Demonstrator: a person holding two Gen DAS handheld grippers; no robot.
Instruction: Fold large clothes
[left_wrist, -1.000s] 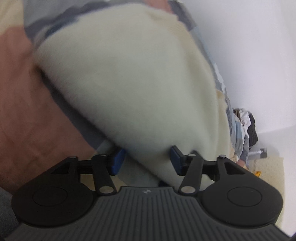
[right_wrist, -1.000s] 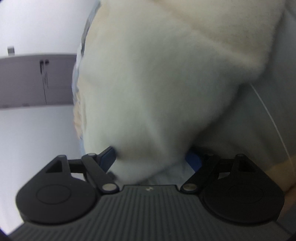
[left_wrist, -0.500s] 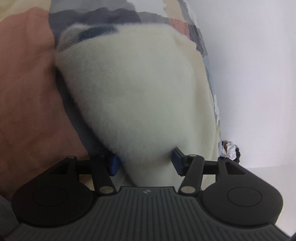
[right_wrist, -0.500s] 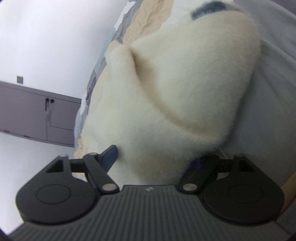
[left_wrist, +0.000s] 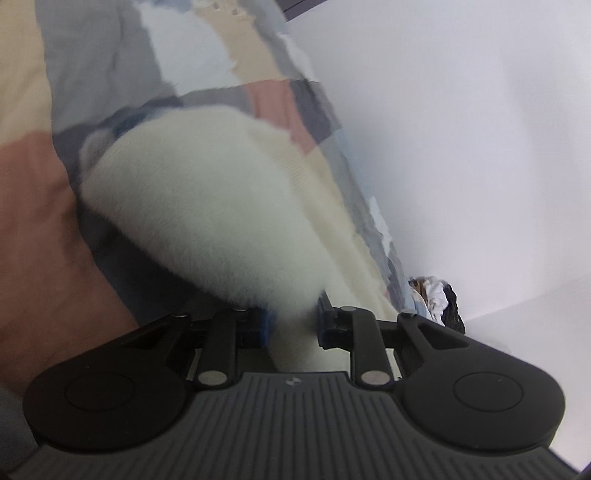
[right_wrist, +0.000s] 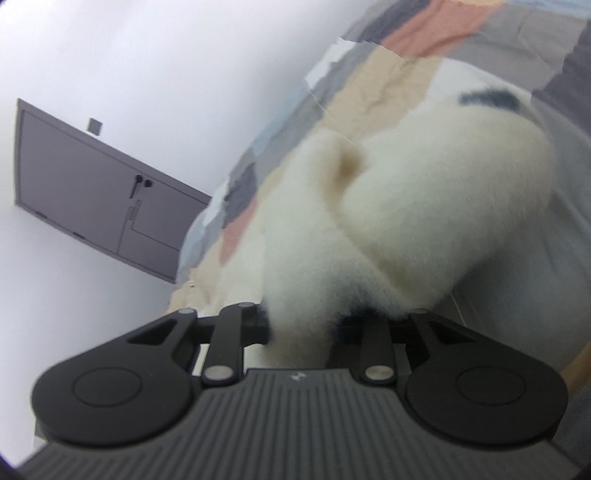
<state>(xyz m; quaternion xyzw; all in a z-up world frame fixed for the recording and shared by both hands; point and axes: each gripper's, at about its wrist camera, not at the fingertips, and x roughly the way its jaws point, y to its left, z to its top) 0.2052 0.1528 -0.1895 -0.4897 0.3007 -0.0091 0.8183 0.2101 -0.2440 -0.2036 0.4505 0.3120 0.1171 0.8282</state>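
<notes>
- The left tool (left_wrist: 293, 325) is pinching a bunched edge of the cream fleece garment (left_wrist: 207, 218) between its blue pads.
- The right tool (right_wrist: 301, 325) is clamping another bunched part of the fleece garment (right_wrist: 388, 221); fleece is covering its pads.
- The garment is hanging from both tools above the patchwork bed cover (left_wrist: 33, 206).
- A grey cabinet door (right_wrist: 92, 192) is showing against the white wall (right_wrist: 166, 55) in the right wrist view.

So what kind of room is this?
Probably a bedroom: the fluffy cream garment lies on a patchwork bedspread, beside a white wall, with a grey door behind.
</notes>
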